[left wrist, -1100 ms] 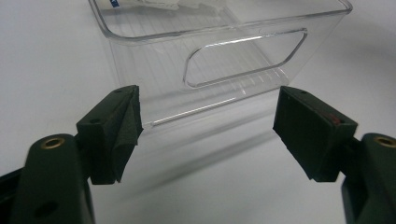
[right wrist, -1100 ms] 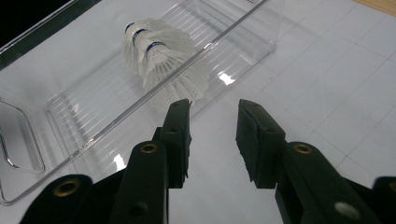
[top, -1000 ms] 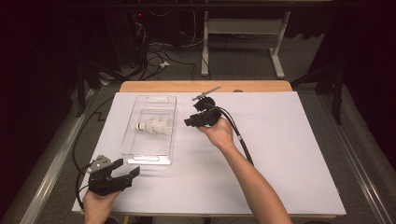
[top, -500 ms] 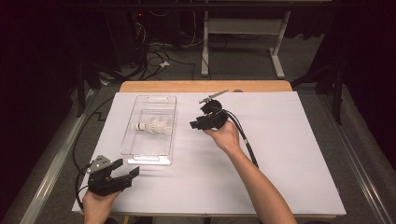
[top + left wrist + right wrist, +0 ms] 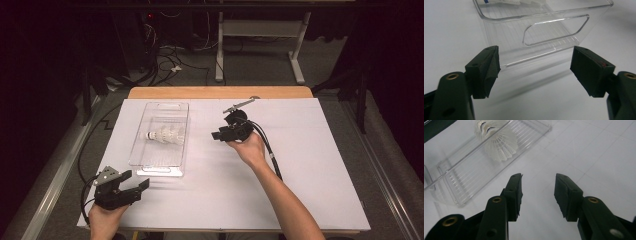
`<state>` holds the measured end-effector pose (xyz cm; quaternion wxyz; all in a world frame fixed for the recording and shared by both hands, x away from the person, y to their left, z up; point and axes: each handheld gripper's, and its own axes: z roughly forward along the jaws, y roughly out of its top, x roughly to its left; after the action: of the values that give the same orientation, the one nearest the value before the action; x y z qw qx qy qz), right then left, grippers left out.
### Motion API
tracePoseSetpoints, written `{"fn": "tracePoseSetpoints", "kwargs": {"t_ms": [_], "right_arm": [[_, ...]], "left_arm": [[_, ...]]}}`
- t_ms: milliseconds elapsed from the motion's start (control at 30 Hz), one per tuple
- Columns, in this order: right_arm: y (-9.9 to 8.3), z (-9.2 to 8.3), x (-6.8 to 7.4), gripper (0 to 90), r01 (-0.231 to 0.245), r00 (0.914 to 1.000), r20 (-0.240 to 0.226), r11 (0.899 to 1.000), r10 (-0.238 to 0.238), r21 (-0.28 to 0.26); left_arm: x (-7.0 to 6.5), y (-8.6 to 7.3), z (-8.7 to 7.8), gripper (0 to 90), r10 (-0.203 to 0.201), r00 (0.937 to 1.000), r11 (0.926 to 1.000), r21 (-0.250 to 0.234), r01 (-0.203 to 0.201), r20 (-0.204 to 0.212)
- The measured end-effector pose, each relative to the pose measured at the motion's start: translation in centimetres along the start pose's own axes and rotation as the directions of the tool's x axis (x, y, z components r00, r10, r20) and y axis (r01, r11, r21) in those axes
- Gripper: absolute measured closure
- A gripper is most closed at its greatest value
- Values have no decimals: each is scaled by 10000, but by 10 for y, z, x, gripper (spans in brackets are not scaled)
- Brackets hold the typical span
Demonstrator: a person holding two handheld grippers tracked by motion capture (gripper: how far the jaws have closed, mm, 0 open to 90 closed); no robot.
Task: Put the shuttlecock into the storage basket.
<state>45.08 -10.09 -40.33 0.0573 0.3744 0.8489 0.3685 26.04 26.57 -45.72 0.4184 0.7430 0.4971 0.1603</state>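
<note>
A white shuttlecock (image 5: 165, 135) lies on its side in the clear tray (image 5: 177, 170) on the bench (image 5: 310, 165). Right gripper (image 5: 218, 135) is near the tray's right side, jaws were just opening, nothing btw them. Left gripper (image 5: 139, 183) rests at the tray's near end, jaws wide apart & empty

Table (image 5: 320, 165), sheet-covered, carries a tray (image 5: 150, 159) on its left half, long side running front to back. A shuttlecock (image 5: 165, 135) lies on its side in the tray, near the middle. Right gripper (image 5: 218, 135) sits just right of the tray, level with the shuttlecock. Left gripper (image 5: 137, 181) sits at the front left, just before the tray's near end
</note>
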Motion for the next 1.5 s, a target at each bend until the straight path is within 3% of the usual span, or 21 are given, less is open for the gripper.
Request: {"fn": "tracePoseSetpoints", "kwargs": {"t_ms": [1500], "right_arm": [[-49, -37, -32, 550, -665, 9963, 523, 9973, 681, -311]], "left_arm": [[0, 0, 0, 247, -133, 9999, 9999, -4, 133, -8]]}}
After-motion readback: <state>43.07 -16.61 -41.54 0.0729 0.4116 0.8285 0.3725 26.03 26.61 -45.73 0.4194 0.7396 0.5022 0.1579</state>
